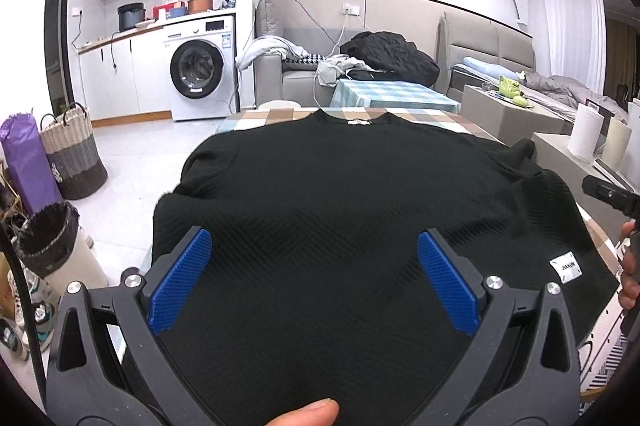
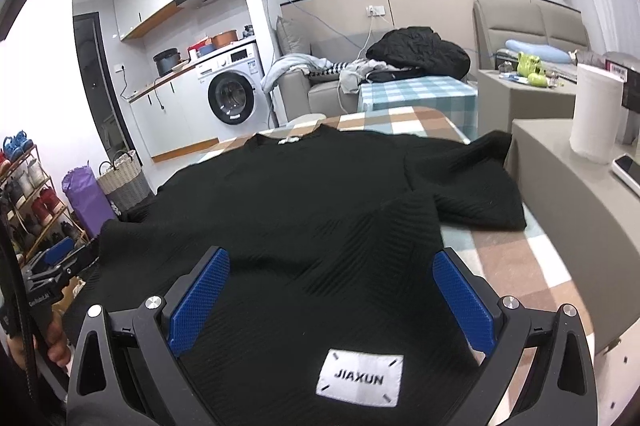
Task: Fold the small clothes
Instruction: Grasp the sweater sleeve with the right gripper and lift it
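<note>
Left claw and right claw both gape wide above the black sweater, spread flat on the checked surface. One sleeve lies folded inward. A paper roll stands beside.

My left gripper and right gripper look alike: black angular plastic arms, silver round screws at the joints, and blue textured pads lining each finger's inner face.
</note>
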The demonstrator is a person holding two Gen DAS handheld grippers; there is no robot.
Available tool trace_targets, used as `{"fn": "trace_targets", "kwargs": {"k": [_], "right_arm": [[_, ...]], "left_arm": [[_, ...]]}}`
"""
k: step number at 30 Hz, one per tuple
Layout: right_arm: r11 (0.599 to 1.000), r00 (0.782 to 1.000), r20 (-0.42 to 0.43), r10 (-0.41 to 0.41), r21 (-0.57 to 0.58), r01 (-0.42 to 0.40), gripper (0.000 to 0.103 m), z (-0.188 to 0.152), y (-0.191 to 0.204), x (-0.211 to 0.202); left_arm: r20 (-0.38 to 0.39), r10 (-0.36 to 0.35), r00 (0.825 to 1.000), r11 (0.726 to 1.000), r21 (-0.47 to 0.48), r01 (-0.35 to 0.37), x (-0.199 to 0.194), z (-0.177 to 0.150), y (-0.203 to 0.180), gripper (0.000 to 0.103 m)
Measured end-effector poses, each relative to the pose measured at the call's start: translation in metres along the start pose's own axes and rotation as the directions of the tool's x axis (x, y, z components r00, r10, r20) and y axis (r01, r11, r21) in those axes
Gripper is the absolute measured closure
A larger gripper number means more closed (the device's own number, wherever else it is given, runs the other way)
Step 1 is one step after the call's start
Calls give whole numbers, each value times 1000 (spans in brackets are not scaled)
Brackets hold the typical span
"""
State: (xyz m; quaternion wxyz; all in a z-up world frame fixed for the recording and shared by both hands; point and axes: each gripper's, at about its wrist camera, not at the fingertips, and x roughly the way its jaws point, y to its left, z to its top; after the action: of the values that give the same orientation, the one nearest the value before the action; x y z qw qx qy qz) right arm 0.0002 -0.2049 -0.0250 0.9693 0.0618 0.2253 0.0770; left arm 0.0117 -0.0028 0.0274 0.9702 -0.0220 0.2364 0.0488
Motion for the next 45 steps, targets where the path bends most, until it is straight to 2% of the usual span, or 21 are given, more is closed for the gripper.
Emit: {"fn": "trace_targets", "kwargs": {"k": [3, 6, 8, 11, 15, 19, 22, 24, 27, 34, 40, 42, 44, 45], "right_arm": [[1000, 1000, -19, 5, 20, -5, 0, 8, -12, 7], [996, 997, -75, 6, 84, 0, 0, 17, -32, 19], [987, 994, -100, 36, 159, -20, 10, 24, -52, 25], [971, 992, -128, 7, 236, 24, 13, 34, -83, 33], [931, 982, -185, -31, 352, 95, 14, 43, -126, 49], [879, 965, -255, -51, 447, 164, 23, 43, -166, 69], [846, 959, -283, -21, 507, 168, 23, 41, -187, 82], [833, 954, -300, -15, 524, 178, 24, 41, -194, 90], [822, 947, -317, -40, 529, 211, 25, 42, -197, 99], [827, 930, -337, -148, 473, 303, 38, 52, -206, 109], [832, 906, -348, -240, 408, 376, 40, 53, -209, 106], [831, 896, -353, -270, 385, 402, 50, 55, -209, 111], [832, 866, -379, -327, 320, 454, 75, 58, -203, 118], [835, 855, -391, -339, 294, 466, 79, 60, -198, 125]], "left_arm": [[2, 17, 1000, 1000, 3, -17, 4, 6, 5, 1], [-13, 33, 999, 999, -35, -34, 13, 13, 14, 1], [-29, 22, 999, 997, -76, -24, 20, 18, 22, 1], [-47, 25, 999, 995, -94, -29, 28, 20, 32, 1], [-47, 68, 997, 992, -104, -72, 42, 24, 44, 1], [-79, 55, 995, 990, -124, -65, 62, 27, 56, 1], [-117, 16, 993, 991, -127, -31, 77, 30, 59, 1], [-120, 16, 993, 991, -130, -31, 83, 32, 60, 1], [-116, 24, 993, 993, -115, -38, 96, 37, 59, 1], [-150, 25, 988, 996, -82, -38, 135, 37, 55, 1], [-173, 29, 984, 995, -93, -45, 150, 30, 61, 1], [-177, 26, 984, 994, -101, -45, 152, 27, 64, 1], [-180, 26, 983, 993, -109, -46, 155, 26, 68, 1], [-182, 24, 983, 993, -112, -45, 158, 26, 69, 1]]}}
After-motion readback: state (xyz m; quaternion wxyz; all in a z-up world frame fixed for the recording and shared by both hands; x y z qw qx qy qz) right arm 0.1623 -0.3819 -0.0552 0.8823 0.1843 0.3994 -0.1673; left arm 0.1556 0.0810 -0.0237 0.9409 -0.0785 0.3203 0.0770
